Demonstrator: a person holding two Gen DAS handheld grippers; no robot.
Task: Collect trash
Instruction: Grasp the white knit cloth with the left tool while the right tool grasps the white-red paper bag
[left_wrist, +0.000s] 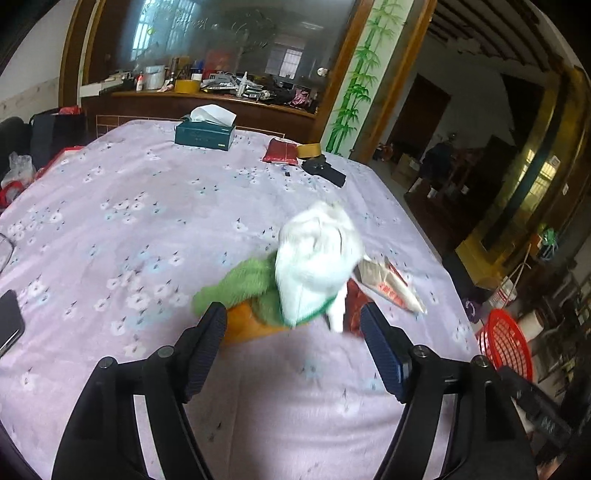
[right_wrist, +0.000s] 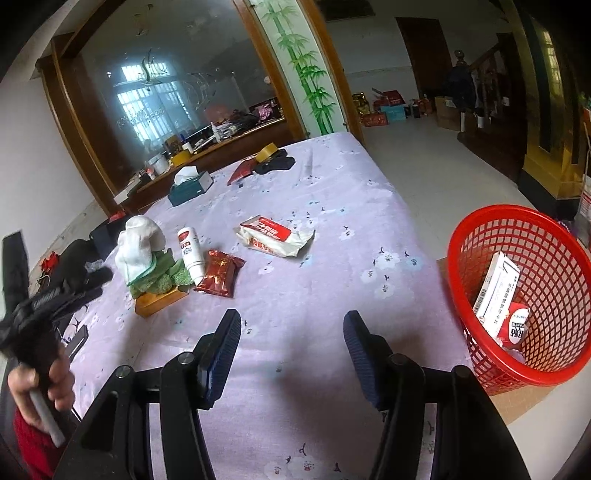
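**Both claws wide and empty over the lilac table, trash ahead and a red basket to the right**

The left gripper (left_wrist: 293, 325) hangs over the flowered tablecloth (left_wrist: 147, 206) with its jaws spread wide and nothing between them. Just ahead of its fingertips sits a wooden tray (left_wrist: 247, 326) carrying green cloth (left_wrist: 240, 284) and a white cloth (left_wrist: 317, 258), blurred in this view. Just past the right fingertip lies a dark red snack wrapper (left_wrist: 352, 317), and beyond it, further right, a crumpled white and red packet (left_wrist: 391, 286). Far ahead stand a tissue box (left_wrist: 205, 134) and a roll of tape (left_wrist: 309, 149).

The right gripper (right_wrist: 291, 332) is also wide open and holds nothing. Ahead and to its left lie the tray (right_wrist: 160, 299) with the white cloth (right_wrist: 138, 243) on top, a white bottle (right_wrist: 191, 253) leaning beside it, and the red wrapper (right_wrist: 221, 273) touching the bottle's lower end. Straight ahead, further off, is the white and red packet (right_wrist: 275, 236). To the right of this claw, off the table edge, a red mesh basket (right_wrist: 517, 295) tilts toward the camera with a white box (right_wrist: 496, 291) and a red and white pack (right_wrist: 515, 326) inside. At far left a hand (right_wrist: 44, 384) grips the other tool's handle
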